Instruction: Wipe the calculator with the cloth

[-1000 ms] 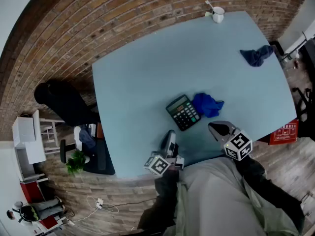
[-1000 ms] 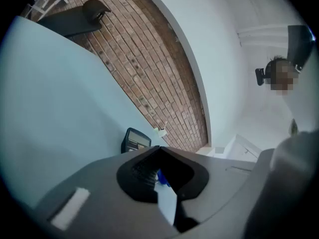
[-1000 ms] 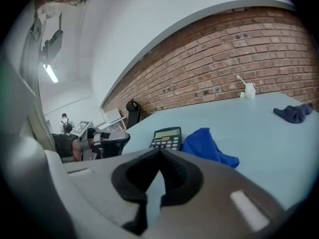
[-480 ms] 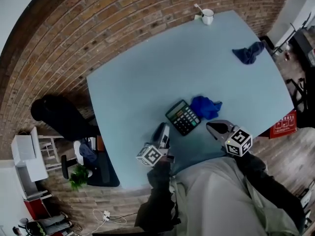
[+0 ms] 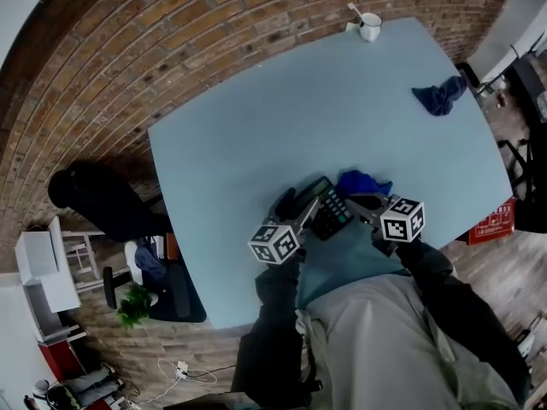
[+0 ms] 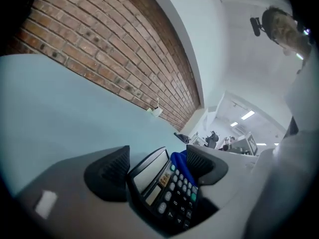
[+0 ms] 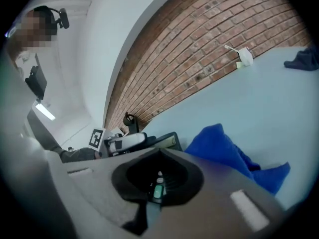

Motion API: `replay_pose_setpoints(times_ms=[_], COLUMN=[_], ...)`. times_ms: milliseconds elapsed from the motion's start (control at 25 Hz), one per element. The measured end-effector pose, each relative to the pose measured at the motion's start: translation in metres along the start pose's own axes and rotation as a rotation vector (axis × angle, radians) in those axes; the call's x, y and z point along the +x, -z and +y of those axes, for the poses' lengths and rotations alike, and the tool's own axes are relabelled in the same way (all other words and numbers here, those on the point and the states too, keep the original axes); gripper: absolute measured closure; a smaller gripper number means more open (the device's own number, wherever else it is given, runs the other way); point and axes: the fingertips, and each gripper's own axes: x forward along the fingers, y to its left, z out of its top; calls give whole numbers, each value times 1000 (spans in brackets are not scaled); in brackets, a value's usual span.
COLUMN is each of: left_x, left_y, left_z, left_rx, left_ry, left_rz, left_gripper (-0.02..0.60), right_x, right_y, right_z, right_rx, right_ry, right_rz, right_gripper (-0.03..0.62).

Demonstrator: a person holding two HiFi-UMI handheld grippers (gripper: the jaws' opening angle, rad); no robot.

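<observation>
Head view: shows the calculator [image 5: 329, 213] near the table [image 5: 256, 118] front edge, blue cloth [image 5: 362, 182] just beside it.

Left gripper view: finds the left gripper [image 6: 157, 158] just opened wide, straddling the calculator (not clamped).

Right gripper view: finds the right gripper [image 7: 158, 156] pinched together, empty, close behind the cloth.

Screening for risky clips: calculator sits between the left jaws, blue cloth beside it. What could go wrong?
The left gripper has just been opening its jaws, calculator between them; closing could tip or slide it. The right gripper is shut beside the blue cloth, so it may shove it, not grasp.
</observation>
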Motion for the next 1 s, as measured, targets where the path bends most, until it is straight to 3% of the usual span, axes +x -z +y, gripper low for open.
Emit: replay_pose_setpoints(times_ms=[80,120,200,240,360,480,520,600,640,720,800,880,920,1000], left_x=[2,3,6,7,7,5,6,11,14,20,20,17,16,13], left_y=[-2,-1,4,6,13,32,37,41,41,33,13,-1,-1,5], left_z=[-1,1,-2,-7,-17,-2,2,-1,-5,-13,-20,-25,-26,-29], left_rx=[29,57,122,139,157,349,407,447,441,351,123,-88,-127,-145], left_ry=[6,2,18,46,98,19,7,32,50,62,96,138,144,153], left_rz=[-11,-8,18,29,67,223,269,314,314,241,57,-109,-138,-118], left_gripper=[242,298,477,502,408,276,282,327,393,425,474,477,477,479], right_x=[3,5,9,10,10,9,9,9,9,9,9,7,5,1], right_y=[5,8,13,14,12,12,12,12,13,13,12,10,9,9], right_z=[-5,-8,-12,-13,-16,-15,-14,-12,-13,-14,-15,-15,-15,-14], right_rx=[37,59,93,96,86,81,73,61,64,82,98,106,103,75], right_ry=[-3,-10,-18,-16,-14,-43,-55,-71,-72,-68,-67,-74,-80,-104], right_rz=[2,2,0,-3,-25,-22,-16,-6,-3,0,-11,-31,-38,-36], right_gripper=[594,594,594,594,594,593,594,594,594,594,594,594,593,592])
